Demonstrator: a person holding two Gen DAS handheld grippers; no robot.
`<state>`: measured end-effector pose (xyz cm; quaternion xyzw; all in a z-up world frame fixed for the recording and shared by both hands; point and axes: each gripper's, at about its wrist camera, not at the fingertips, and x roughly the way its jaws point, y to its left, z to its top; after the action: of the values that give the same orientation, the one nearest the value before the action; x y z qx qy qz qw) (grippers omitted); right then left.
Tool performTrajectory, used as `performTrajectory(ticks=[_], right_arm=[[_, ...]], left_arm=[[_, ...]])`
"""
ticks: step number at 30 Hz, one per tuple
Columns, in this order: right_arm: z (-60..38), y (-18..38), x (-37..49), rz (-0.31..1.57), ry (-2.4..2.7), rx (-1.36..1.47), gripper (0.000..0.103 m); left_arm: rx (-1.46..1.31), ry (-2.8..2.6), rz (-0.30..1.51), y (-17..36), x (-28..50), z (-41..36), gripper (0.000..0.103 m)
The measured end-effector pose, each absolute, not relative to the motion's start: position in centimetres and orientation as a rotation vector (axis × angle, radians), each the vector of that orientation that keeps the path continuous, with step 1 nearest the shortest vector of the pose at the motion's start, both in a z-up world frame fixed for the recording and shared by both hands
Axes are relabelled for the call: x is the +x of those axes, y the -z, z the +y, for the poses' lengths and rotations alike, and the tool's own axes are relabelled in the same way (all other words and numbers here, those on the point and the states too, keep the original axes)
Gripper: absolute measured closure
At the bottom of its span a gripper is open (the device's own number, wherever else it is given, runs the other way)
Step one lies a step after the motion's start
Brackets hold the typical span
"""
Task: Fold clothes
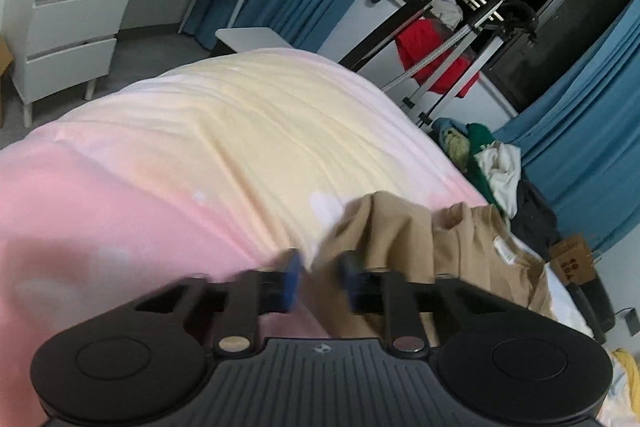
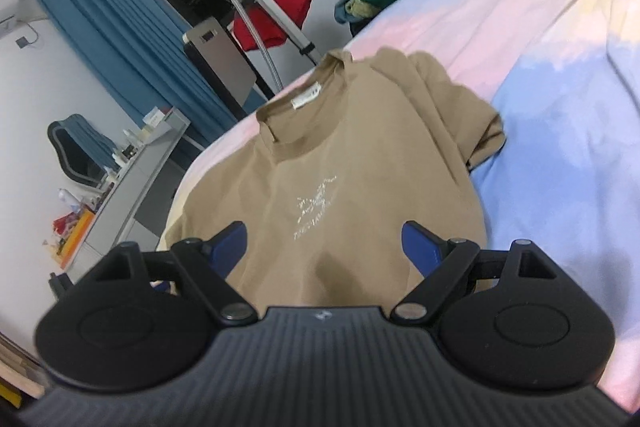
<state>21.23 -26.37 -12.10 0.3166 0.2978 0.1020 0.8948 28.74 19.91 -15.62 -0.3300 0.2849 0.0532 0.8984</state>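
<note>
A tan T-shirt with a white chest print lies face up on the bed, collar far, its right sleeve bunched up. My right gripper is open and empty, its jaws wide apart over the shirt's lower part. In the left wrist view the shirt is crumpled at the bed's right side. My left gripper has its blue pads close together with a narrow gap, at the shirt's edge; motion blur hides whether cloth is pinched.
The bed has a pastel pink, yellow and blue cover. A pile of other clothes lies at its far edge. Beyond are a clothes rack with a red garment, blue curtains and white drawers.
</note>
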Motion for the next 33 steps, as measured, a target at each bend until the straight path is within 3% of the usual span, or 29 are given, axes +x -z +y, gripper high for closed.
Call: performTrajectory(ticks=[1, 4, 14, 17, 19, 20, 29, 33], right_arm=[[-26.3, 12.3, 21.3, 0.623, -0.21, 0.651, 0.017], [-26.0, 12.4, 21.6, 0.639, -0.203, 0.643, 0.017], [-27.4, 12.2, 21.3, 0.598, -0.13, 0.644, 0.017], [-27.5, 12.7, 22.1, 0.61, -0.119, 0.648, 0.017], [-27.5, 13.0, 22.4, 0.618, -0.117, 0.646, 0.017], [-27.5, 13.2, 22.5, 0.621, -0.118, 0.648, 0.017], [-27.3, 13.3, 21.8, 0.623, -0.124, 0.665, 0.017], [-26.6, 13.3, 21.6, 0.639, -0.148, 0.649, 0.017]], left_arm=[[-0.691, -0.096, 0.586, 15.6, 29.0, 19.9, 0.1], [-0.662, -0.071, 0.57, 13.8, 29.8, 20.2, 0.101], [-0.344, -0.229, 0.61, 5.1, 35.6, 22.2, 0.1], [-0.323, -0.251, 0.607, 5.7, 36.0, 22.1, 0.098], [-0.393, -0.258, 0.585, 6.9, 34.7, 22.5, 0.078], [-0.448, -0.261, 0.584, 7.7, 33.9, 22.8, 0.075], [-1.009, -0.371, 0.608, 14.5, 25.3, 27.1, 0.075], [-1.075, -0.293, 0.625, 15.2, 25.5, 26.4, 0.078]])
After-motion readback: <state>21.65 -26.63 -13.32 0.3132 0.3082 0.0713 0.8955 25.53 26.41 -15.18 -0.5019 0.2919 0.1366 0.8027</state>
